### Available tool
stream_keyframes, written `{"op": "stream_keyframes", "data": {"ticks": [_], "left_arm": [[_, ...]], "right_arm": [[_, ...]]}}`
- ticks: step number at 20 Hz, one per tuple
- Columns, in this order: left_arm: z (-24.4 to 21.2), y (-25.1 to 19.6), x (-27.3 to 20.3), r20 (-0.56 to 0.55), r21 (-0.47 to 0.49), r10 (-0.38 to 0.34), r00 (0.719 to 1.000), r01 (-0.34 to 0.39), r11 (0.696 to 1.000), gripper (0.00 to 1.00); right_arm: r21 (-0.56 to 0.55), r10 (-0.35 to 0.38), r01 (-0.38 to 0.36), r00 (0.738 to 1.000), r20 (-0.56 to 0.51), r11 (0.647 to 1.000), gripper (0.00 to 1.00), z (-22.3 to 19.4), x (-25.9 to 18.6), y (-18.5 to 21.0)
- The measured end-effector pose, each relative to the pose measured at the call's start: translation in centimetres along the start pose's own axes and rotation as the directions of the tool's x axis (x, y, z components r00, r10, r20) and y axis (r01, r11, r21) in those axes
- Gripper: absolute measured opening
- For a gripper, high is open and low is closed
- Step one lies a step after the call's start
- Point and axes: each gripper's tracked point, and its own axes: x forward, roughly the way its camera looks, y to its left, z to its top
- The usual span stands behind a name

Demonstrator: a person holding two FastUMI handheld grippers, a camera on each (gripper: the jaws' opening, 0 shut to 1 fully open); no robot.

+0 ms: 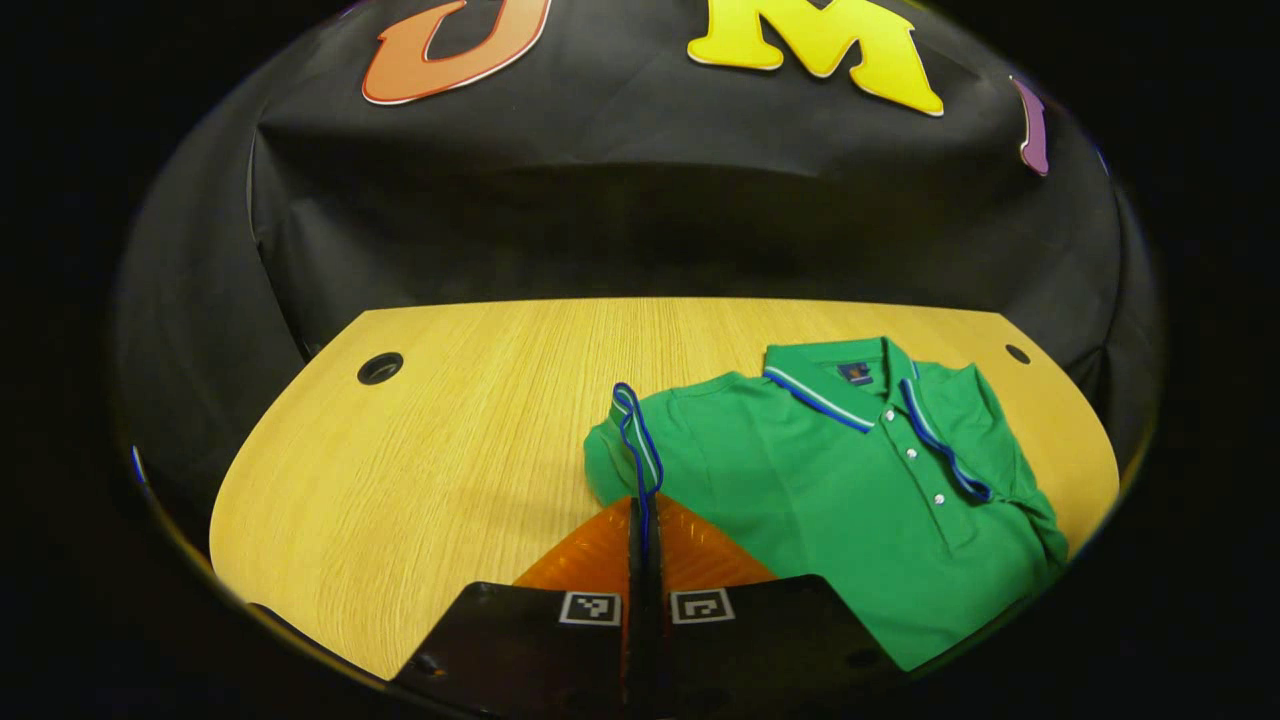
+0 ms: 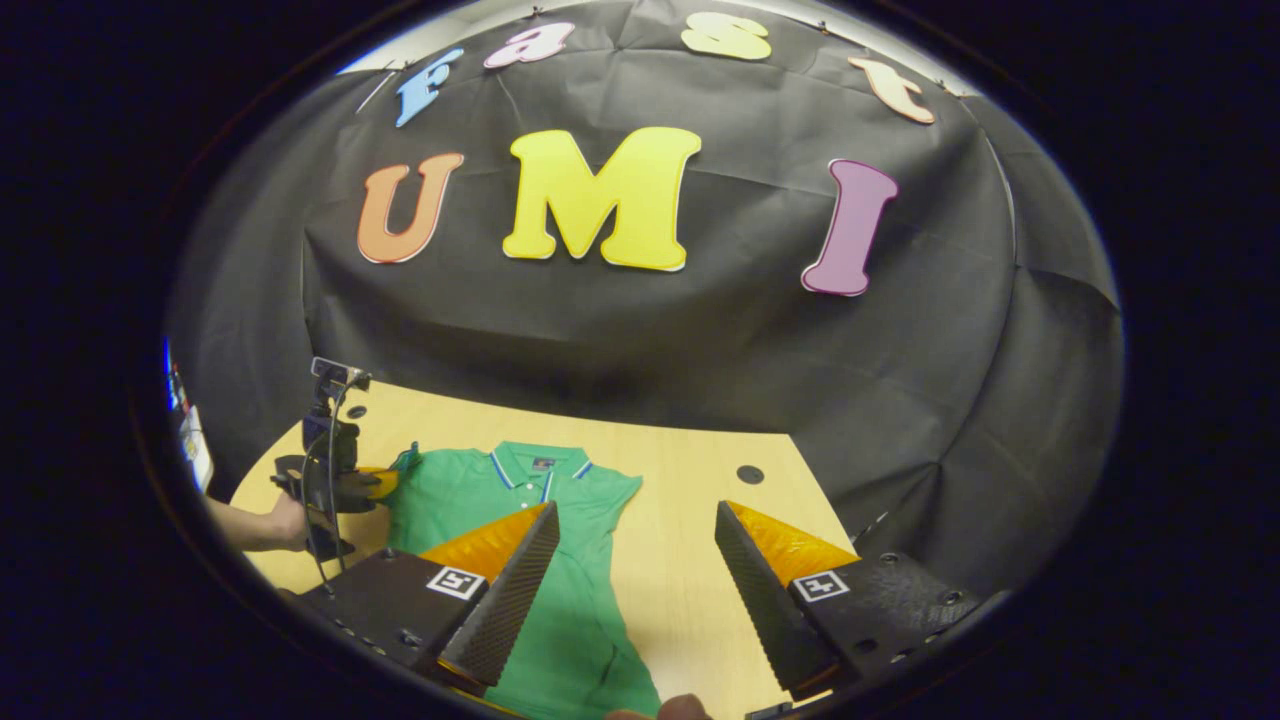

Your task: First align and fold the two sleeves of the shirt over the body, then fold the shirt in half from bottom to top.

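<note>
In the left gripper view, the left gripper (image 1: 645, 530) has its fingers pinched together on the striped cuff of the sleeve (image 1: 632, 440) of the green polo shirt (image 1: 800, 480), and the cuff edge stands up in a loop just above the fingertips. The shirt lies on the wooden table (image 1: 450, 450) at about three o'clock from the gripper, collar (image 1: 850, 385) toward the black cloth wall (image 1: 640, 230), button placket facing up. A round cable hole (image 1: 380, 368) sits at ten o'clock, another (image 1: 1017, 354) at two o'clock past the collar.

Over to the right gripper view: the right gripper (image 2: 635, 560) hangs above the table with its fingers spread wide, nothing between them. The shirt runs from eleven o'clock down under the gripper's left finger. At nine o'clock a hand (image 2: 290, 520) holds the left gripper against the shirt's far sleeve. A cable hole (image 2: 750, 474) shows at one o'clock.
</note>
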Motion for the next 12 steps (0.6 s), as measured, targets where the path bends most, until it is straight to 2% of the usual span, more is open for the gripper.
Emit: {"op": "stream_keyframes", "data": {"ticks": [3, 6, 9, 11, 12], "left_arm": [[3.5, -1.5, -0.9, 0.059, 0.013, -0.012, 0.998, 0.011, 1.000, 0.05], [5.8, -5.4, -1.2, 0.083, 0.016, -0.054, 0.995, 0.053, 0.998, 0.05], [7.1, -11.1, -1.8, 0.084, 0.011, -0.139, 0.987, 0.138, 0.990, 0.06], [8.5, -14.6, -3.1, 0.127, -0.020, -0.214, 0.969, 0.218, 0.976, 0.06], [9.2, -15.8, -3.9, 0.155, -0.032, -0.237, 0.959, 0.245, 0.969, 0.11]], "right_arm": [[0.018, -0.001, 0.001, 1.000, 0.013, 1.000, 0.95, 0.0, -0.5, -0.4], [0.047, -0.014, 0.012, 0.999, 0.034, 0.999, 0.95, -0.1, -1.4, -1.3], [0.066, -0.039, 0.036, 0.998, 0.050, 0.997, 0.96, -0.2, -2.5, -2.7], [0.082, -0.053, 0.047, 0.997, 0.063, 0.996, 0.95, -0.2, -3.1, -3.5], [0.090, -0.054, 0.048, 0.996, 0.068, 0.995, 0.95, -0.2, -3.4, -3.7]]}}
